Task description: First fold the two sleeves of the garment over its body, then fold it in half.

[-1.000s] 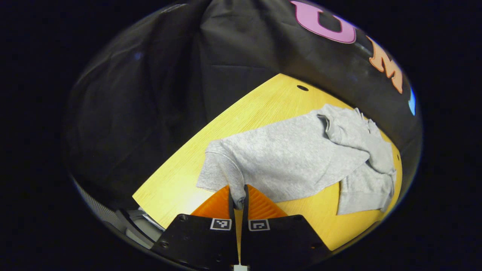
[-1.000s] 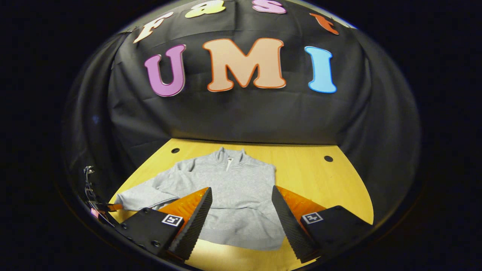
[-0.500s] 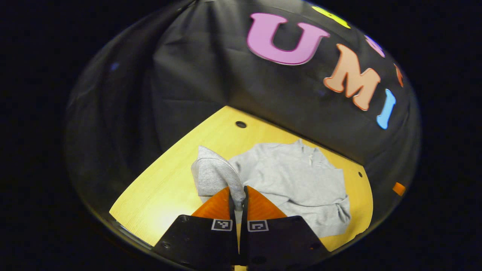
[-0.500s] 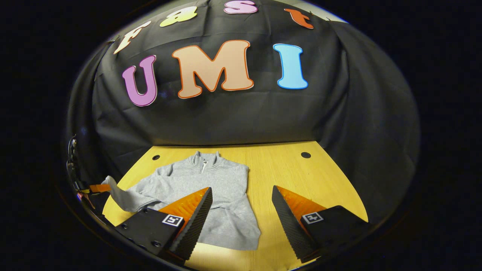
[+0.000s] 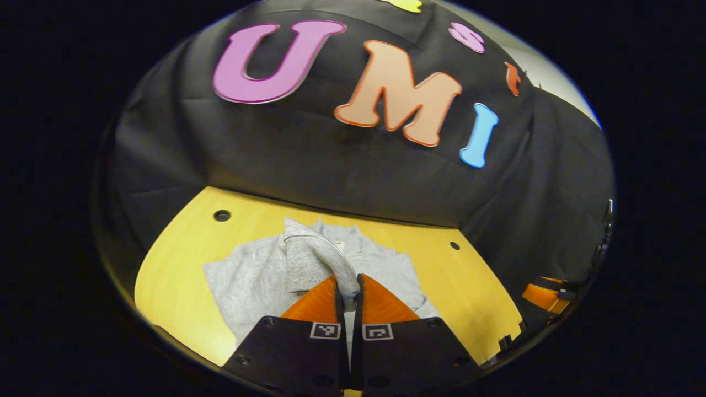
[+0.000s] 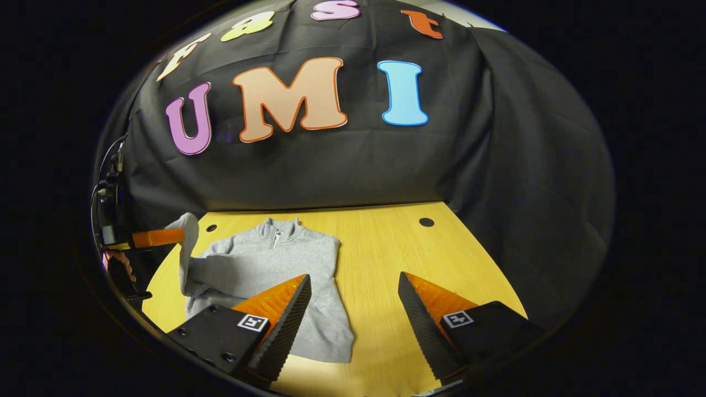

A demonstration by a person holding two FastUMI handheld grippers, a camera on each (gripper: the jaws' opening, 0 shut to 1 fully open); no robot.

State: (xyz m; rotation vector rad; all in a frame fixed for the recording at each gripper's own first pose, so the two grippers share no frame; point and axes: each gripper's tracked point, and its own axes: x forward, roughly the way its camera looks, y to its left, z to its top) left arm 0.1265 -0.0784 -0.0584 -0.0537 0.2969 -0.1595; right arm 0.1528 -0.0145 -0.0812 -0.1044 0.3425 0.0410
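A grey zip-neck sweatshirt [image 6: 276, 264] lies flat on the yellow wooden table [image 6: 386, 259], collar toward the back wall. My left gripper [image 5: 348, 295] is shut on the cuff of one sleeve [image 5: 314, 256], which hangs lifted above the sweatshirt body [image 5: 248, 278]. In the right gripper view the left gripper [image 6: 175, 237] shows at the far left, with the raised sleeve [image 6: 186, 248] draped from it. My right gripper [image 6: 353, 322] hovers open over the sweatshirt's near right corner, nothing between its fingers. It also appears at the right edge of the left gripper view [image 5: 543, 295].
The table has small round holes near its back corners [image 6: 426, 222] [image 5: 222, 215]. Bare wood stretches to the right of the sweatshirt [image 6: 397, 248]. Black cloth walls close in the back and both sides. A hand [image 6: 116, 259] holds the left gripper.
The left gripper has lifted the sleeve off the table and swung it up and over toward the sweatshirt body. The right gripper stays open and has drifted to the right.
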